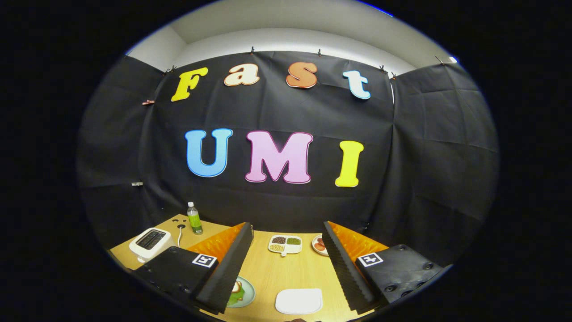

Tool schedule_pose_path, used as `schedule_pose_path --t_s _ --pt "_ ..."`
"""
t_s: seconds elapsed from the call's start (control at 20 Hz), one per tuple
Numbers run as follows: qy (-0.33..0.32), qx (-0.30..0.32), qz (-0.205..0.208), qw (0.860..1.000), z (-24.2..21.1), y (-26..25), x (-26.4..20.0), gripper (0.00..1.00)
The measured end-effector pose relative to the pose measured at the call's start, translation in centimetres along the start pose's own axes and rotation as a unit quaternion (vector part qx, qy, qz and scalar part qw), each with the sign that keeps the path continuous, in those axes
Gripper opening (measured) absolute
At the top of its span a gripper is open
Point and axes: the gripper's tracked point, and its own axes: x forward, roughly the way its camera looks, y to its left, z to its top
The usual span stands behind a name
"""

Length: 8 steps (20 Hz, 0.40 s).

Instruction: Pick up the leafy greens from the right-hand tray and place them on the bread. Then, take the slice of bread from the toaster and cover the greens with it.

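Holding hand-held gripper (286, 264) high, fingers apart, nothing gripped. We judge greens (237, 293) already on plate at lower left; next, aim squarely for toaster (151, 243).

The gripper (286, 264) hangs above the pale wooden table (268, 273), fingers spread wide with bare tabletop between them. Beyond that gap stands a white divided dish of beans (285, 244). Near it, a small plate of reddish food (318, 245) is partly hidden. A green bottle (194, 218) and white toaster (151, 243) stand well apart. A flat white rectangular tray (298, 301) lies nearest.
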Motion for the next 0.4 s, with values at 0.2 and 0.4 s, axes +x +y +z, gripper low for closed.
schedule_pose_path --t_s 0.2,0.4 --pt "0.001 -0.015 -0.005 1.000 -0.4 0.8 0.0 0.98" --pt "0.010 -0.023 -0.001 1.000 -0.3 1.7 0.7 0.98"
